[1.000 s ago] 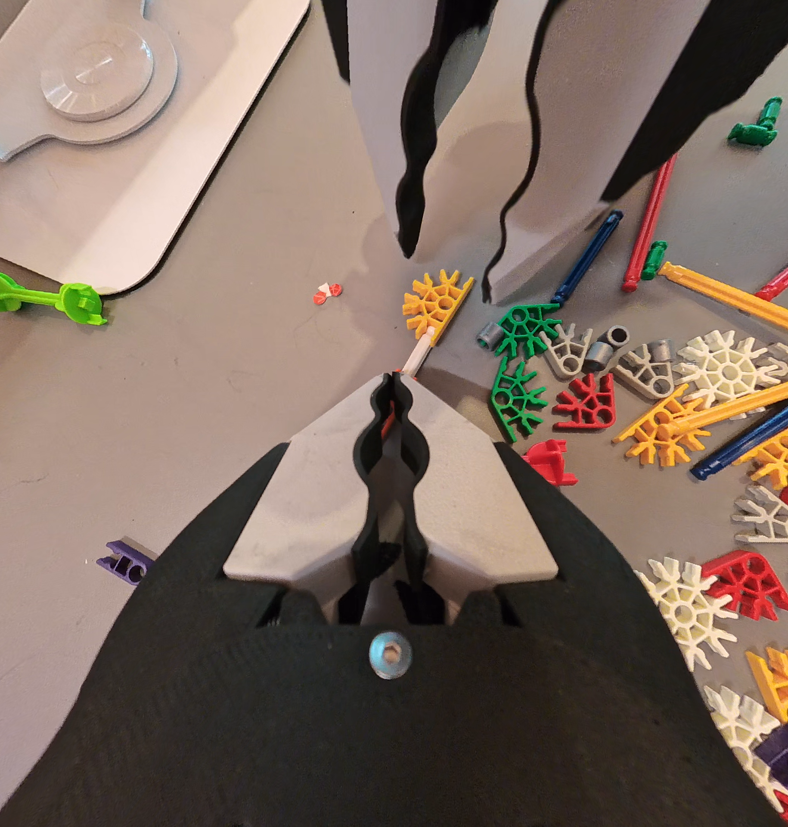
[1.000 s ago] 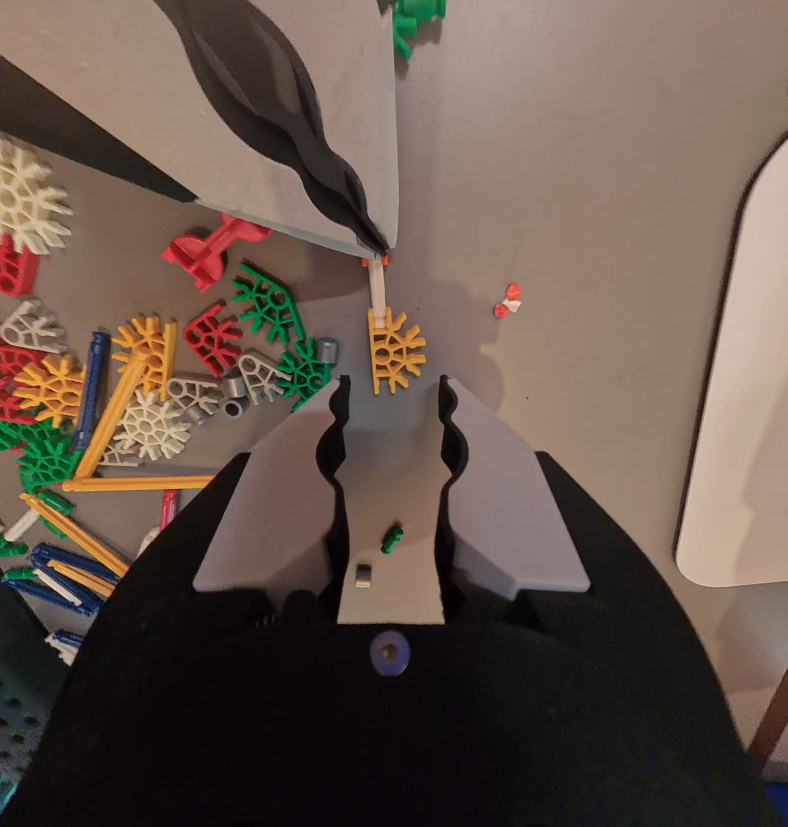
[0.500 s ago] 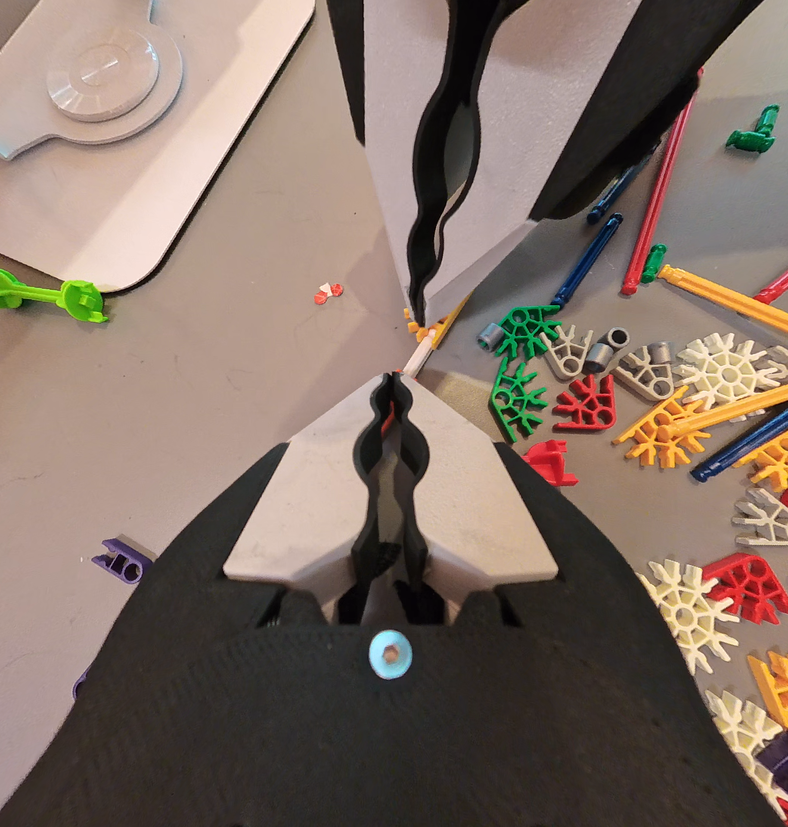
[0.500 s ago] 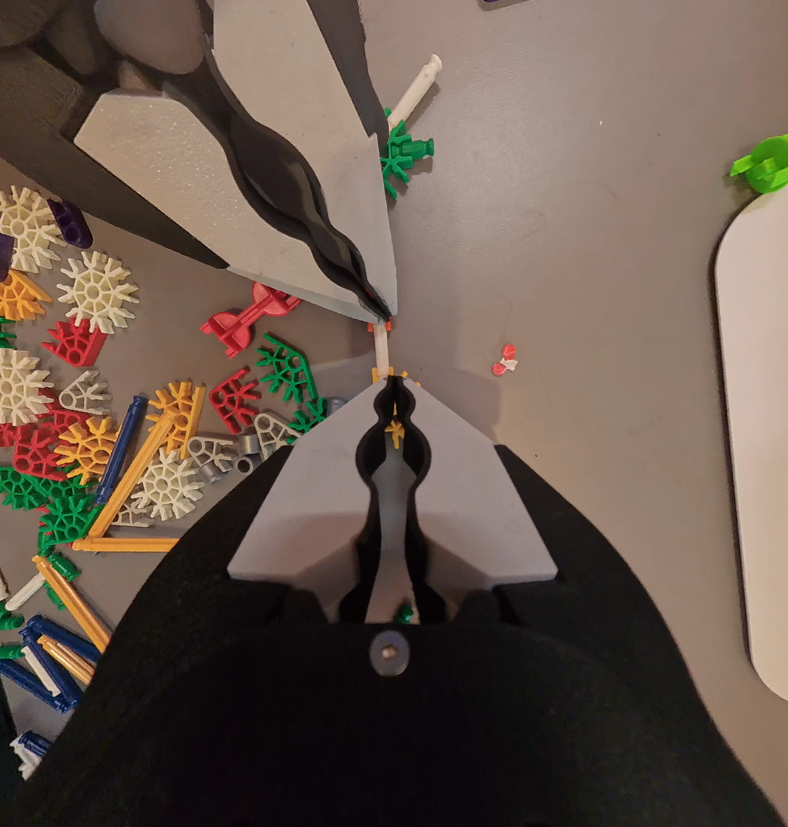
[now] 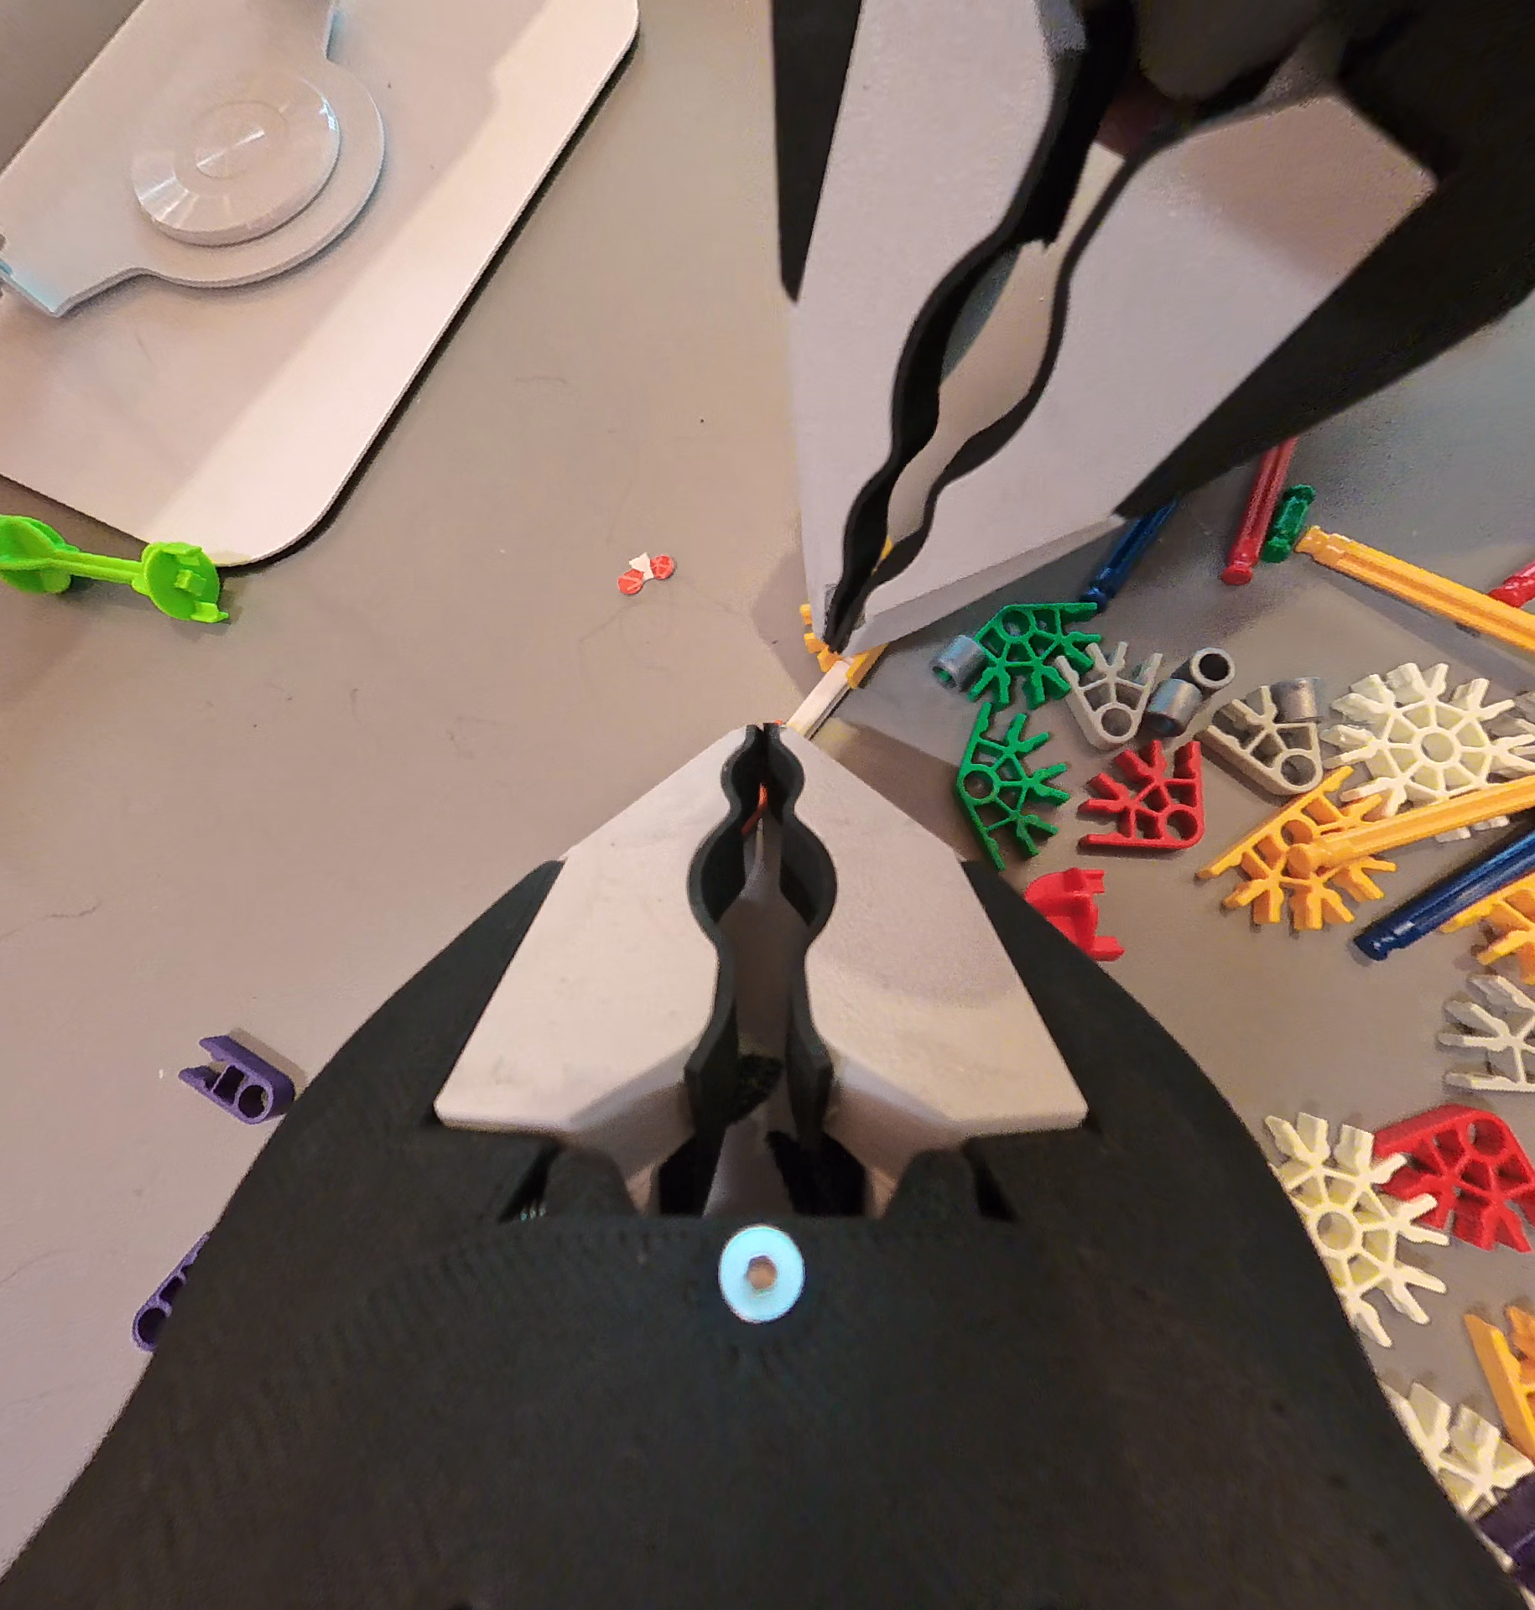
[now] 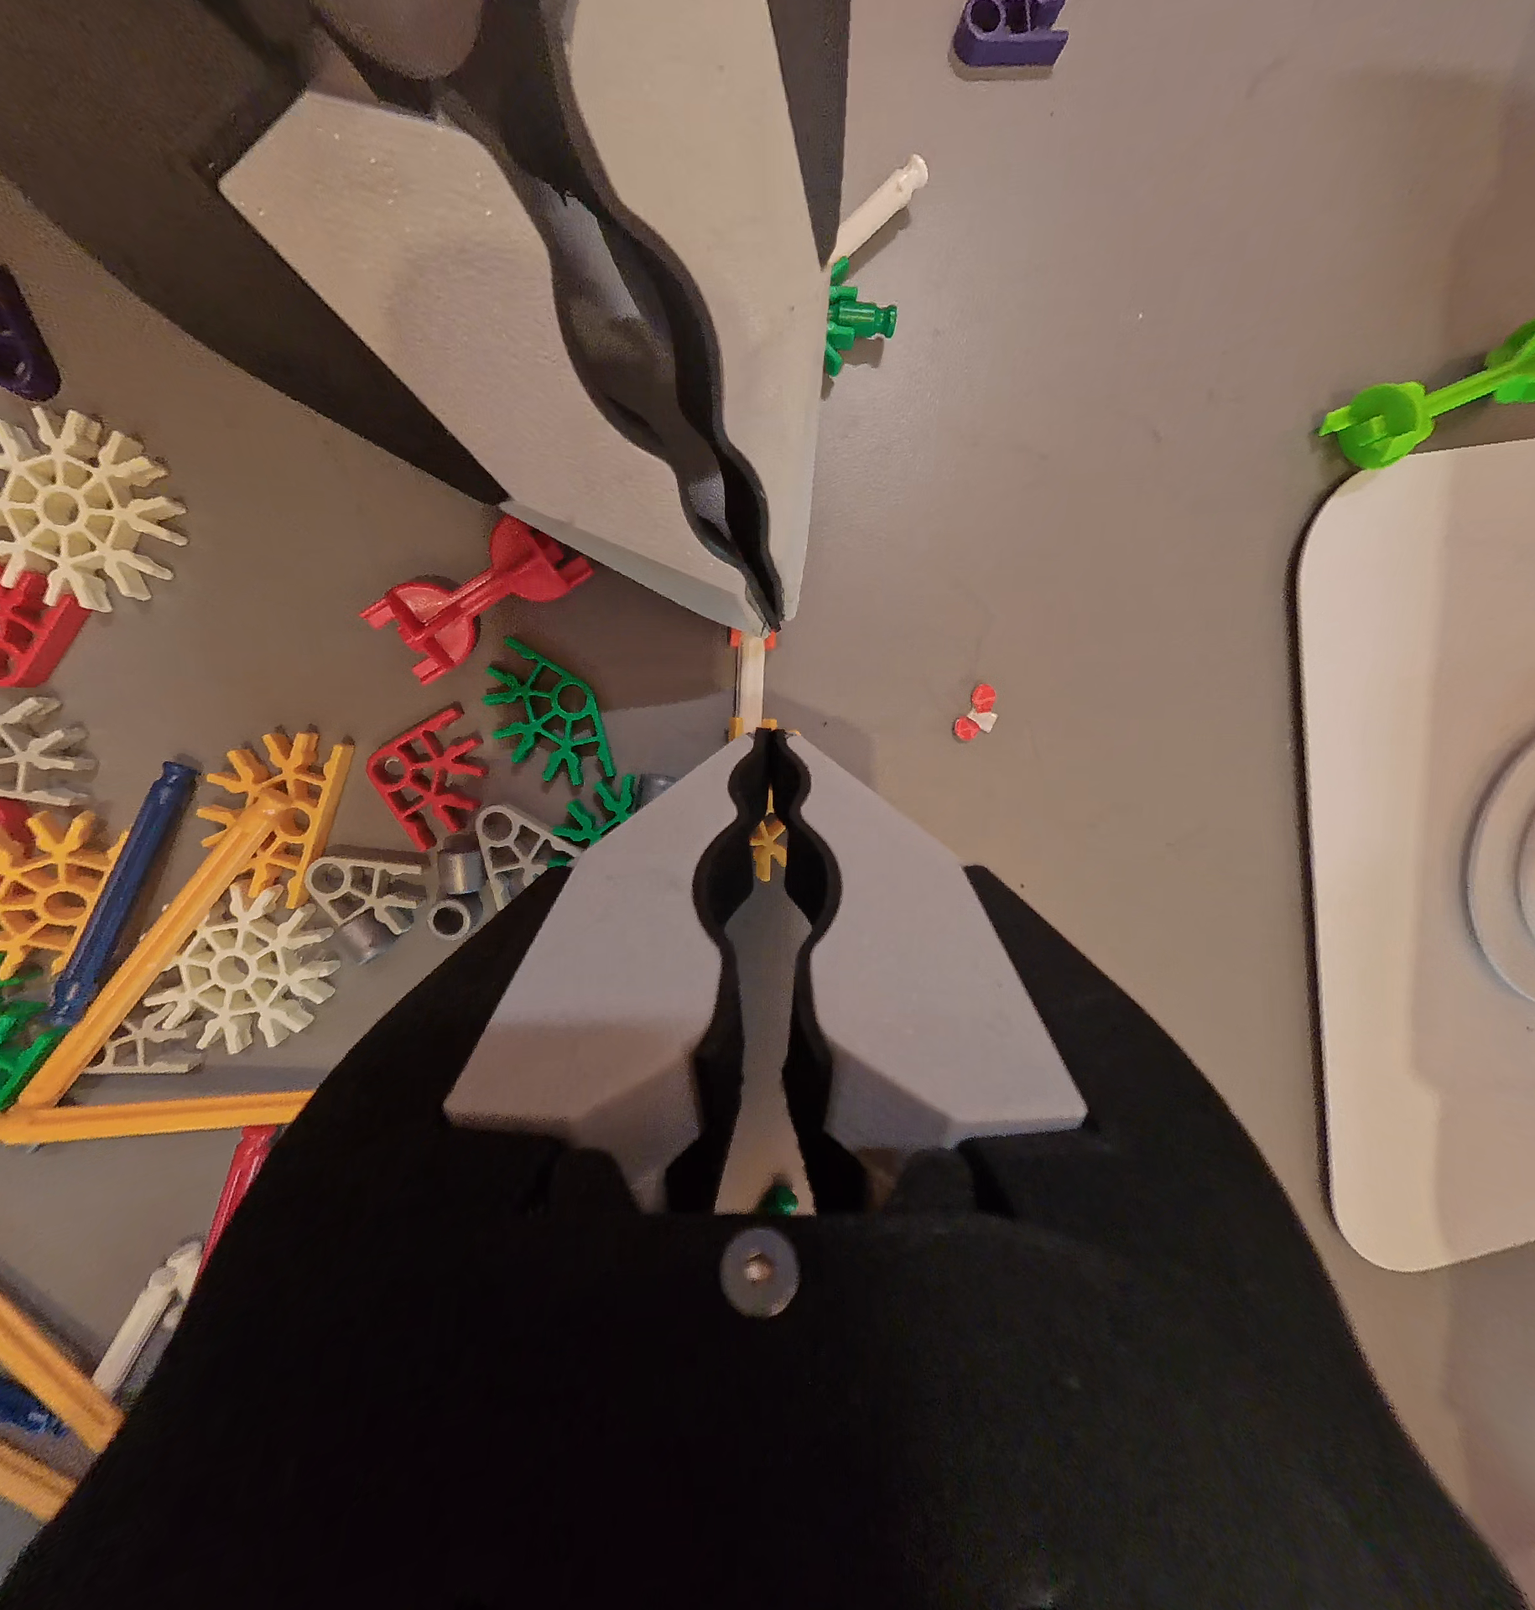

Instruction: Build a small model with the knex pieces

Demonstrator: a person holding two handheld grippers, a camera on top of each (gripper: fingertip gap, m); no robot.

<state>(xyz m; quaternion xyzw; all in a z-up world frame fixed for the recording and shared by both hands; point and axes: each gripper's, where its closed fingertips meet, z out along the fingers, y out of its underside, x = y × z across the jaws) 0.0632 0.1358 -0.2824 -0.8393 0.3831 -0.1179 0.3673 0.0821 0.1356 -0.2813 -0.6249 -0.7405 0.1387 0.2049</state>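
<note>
A grey table (image 5: 485, 784) is carrying everything, with a pale flat plate (image 5: 250, 348) lying at one edge and bearing a round raised disc (image 5: 232, 165). A loose pile of plastic building pieces (image 5: 1357, 828) is spreading over the other side: yellow rods, blue rods, white snowflake connectors, green, red and grey connectors.

The left gripper (image 5: 766, 733) is pointing toward the middle of the table with its jaws clenched on an orange piece (image 5: 760, 797), which is sitting at one end of a short white rod (image 5: 812, 701). The right gripper (image 6: 766, 739) is facing it tip to tip, its jaws pressed together on a yellow connector (image 6: 768, 845) that is sitting at the rod's other end. So the rod (image 6: 751, 684) is spanning the small gap between the two tips, just above or on the table; which one cannot be told.

Near the plate's corner a lime-green part (image 5: 102, 571) is lying. A red dumbbell-shaped piece (image 6: 476, 601) is resting just beside the left gripper. A purple clip (image 5: 237, 1076) is lying apart on the bare side. A tiny red-and-white scrap (image 5: 646, 575) is lying near the tips.
</note>
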